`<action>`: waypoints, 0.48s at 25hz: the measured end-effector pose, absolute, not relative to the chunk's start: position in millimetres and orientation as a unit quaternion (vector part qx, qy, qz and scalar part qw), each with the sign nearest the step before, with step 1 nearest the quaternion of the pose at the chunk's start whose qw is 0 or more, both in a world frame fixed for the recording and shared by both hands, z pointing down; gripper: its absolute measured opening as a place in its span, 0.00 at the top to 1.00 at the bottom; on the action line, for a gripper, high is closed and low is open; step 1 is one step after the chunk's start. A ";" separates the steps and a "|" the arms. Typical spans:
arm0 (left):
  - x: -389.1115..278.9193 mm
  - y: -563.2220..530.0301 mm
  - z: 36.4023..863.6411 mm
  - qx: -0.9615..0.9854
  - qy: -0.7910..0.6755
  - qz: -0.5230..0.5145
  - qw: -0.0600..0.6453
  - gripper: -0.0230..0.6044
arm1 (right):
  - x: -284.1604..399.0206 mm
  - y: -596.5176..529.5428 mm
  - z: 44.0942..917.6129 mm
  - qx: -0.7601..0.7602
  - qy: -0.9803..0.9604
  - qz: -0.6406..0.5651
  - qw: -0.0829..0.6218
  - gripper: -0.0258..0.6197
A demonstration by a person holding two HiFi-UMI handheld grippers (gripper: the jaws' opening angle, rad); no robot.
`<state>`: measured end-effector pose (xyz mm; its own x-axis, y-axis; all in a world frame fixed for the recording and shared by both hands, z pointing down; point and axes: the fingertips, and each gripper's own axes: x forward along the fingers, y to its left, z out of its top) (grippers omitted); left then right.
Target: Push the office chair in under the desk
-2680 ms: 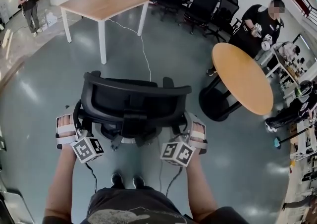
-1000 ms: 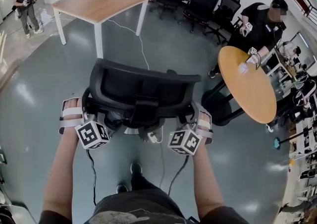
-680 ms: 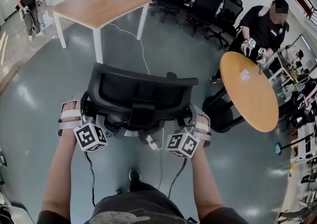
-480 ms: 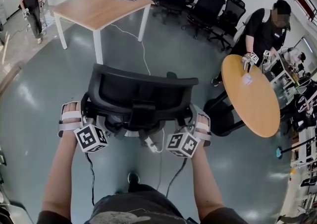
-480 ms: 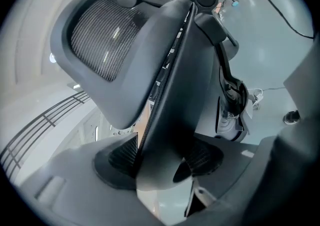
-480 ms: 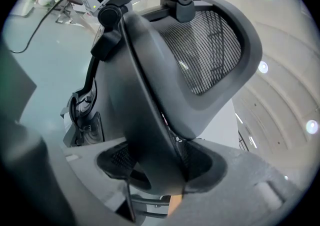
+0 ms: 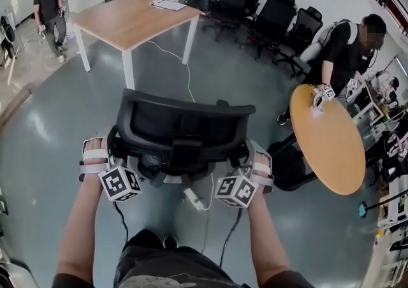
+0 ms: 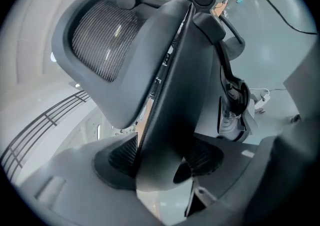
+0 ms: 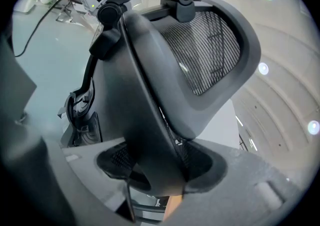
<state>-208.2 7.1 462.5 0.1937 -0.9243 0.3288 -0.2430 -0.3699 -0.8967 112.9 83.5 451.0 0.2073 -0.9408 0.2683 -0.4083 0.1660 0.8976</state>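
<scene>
Arms out forward. Your left gripper [image 7: 109, 153] and right gripper [image 7: 248, 160] each clamp a side edge of the chair [image 7: 182, 129] back. Gripper views show the pads [image 8: 119, 157] pinching the frame. Only the head view shows the desk [image 7: 127, 16], well apart from the chair.

Busy room on a glossy grey floor [image 7: 51, 121], plenty going on round the edges.
Over on the right, a person in black [image 7: 347, 51] leans in at a round wooden counter [image 7: 331, 153], one hand at its far edge. Along the back, a row of spare black chairs [image 7: 268, 16], parked close together. Far left, another person [image 7: 52, 9] stands alone. A white cable [image 7: 185, 70] snakes across the floor, and a white power strip [image 7: 194, 199] lies near bottom centre.
</scene>
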 end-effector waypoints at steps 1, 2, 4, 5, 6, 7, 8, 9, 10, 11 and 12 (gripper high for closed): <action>-207.5 6.5 461.6 -0.682 0.428 -0.467 0.366 0.49 | 113.5 82.1 450.2 0.589 -0.572 -0.263 0.506 0.57; -207.2 6.2 461.0 -0.681 0.429 -0.465 0.370 0.49 | 113.9 81.0 450.1 0.589 -0.573 -0.263 0.506 0.57; -207.5 4.6 460.2 -0.678 0.431 -0.460 0.378 0.48 | 114.0 77.9 450.5 0.587 -0.574 -0.266 0.504 0.57; -207.9 3.0 460.2 -0.676 0.432 -0.459 0.381 0.48 | 113.7 76.0 450.9 0.587 -0.575 -0.268 0.503 0.57; -208.4 0.5 460.7 -0.676 0.432 -0.458 0.383 0.48 | 113.1 73.6 451.4 0.587 -0.576 -0.269 0.502 0.57; -209.0 -3.2 461.7 -0.675 0.432 -0.458 0.384 0.48 | 112.3 70.5 452.2 0.586 -0.577 -0.271 0.500 0.57; -209.5 -7.7 463.2 -0.676 0.432 -0.458 0.383 0.48 | 111.6 66.7 453.5 0.586 -0.577 -0.272 0.499 0.57; -209.5 -12.6 465.0 -0.677 0.431 -0.459 0.382 0.48 | 111.6 62.3 455.1 0.586 -0.577 -0.273 0.499 0.57; -209.0 -17.6 466.5 -0.677 0.429 -0.460 0.382 0.48 | 112.4 57.6 456.7 0.586 -0.577 -0.274 0.499 0.57; -208.0 -22.9 467.2 -0.677 0.428 -0.459 0.384 0.49 | 113.7 52.4 457.5 0.587 -0.576 -0.274 0.499 0.57; -206.9 -29.1 467.3 -0.678 0.427 -0.457 0.387 0.49 | 114.7 46.1 457.2 0.589 -0.575 -0.272 0.498 0.57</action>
